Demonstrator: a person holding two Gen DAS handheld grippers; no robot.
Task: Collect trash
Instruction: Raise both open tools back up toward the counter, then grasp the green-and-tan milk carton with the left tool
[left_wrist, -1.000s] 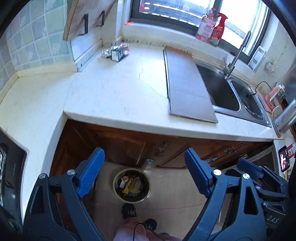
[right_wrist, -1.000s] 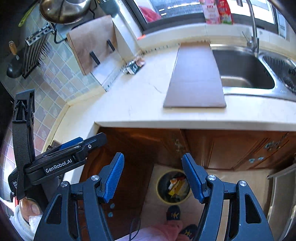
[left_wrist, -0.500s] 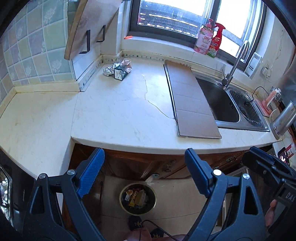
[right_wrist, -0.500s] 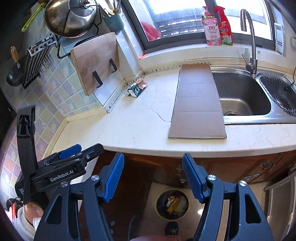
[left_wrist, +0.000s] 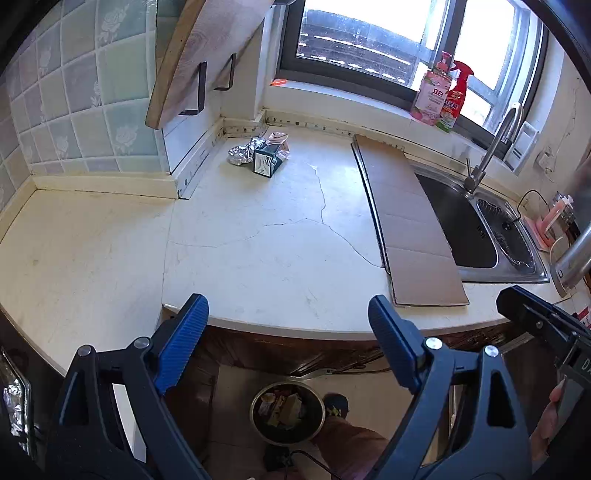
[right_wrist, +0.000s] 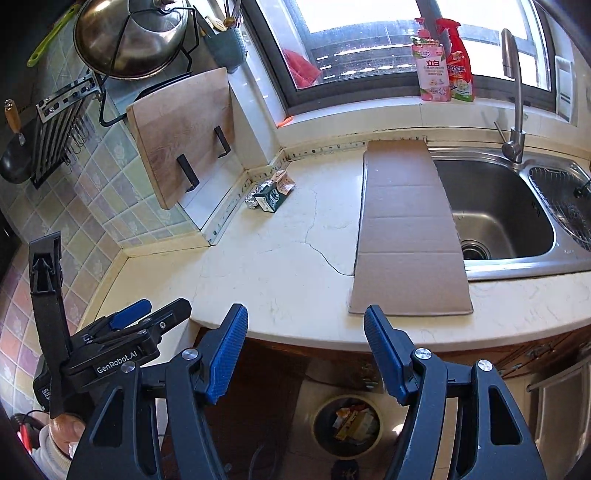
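Note:
A small pile of trash lies at the far corner of the white counter: crumpled foil (left_wrist: 241, 152), a dark green carton (left_wrist: 266, 161) and a pinkish wrapper (left_wrist: 277, 138). The carton also shows in the right wrist view (right_wrist: 269, 197). A round bin (left_wrist: 287, 409) with wrappers in it stands on the floor below the counter edge, also in the right wrist view (right_wrist: 346, 421). My left gripper (left_wrist: 288, 325) is open and empty, held in front of the counter edge. My right gripper (right_wrist: 306, 332) is open and empty too, to the right of the left one.
A flat cardboard sheet (right_wrist: 404, 229) lies on the counter beside the steel sink (right_wrist: 498, 218) with its tap (right_wrist: 515, 92). A wooden cutting board (right_wrist: 184, 133) leans on the tiled wall. Bottles (right_wrist: 443, 59) stand on the window sill. Wooden cabinets run under the counter.
Both grippers have risen and tilted up from the floor bin toward the counter top. The bin has dropped low in both views. Both stay open and empty.

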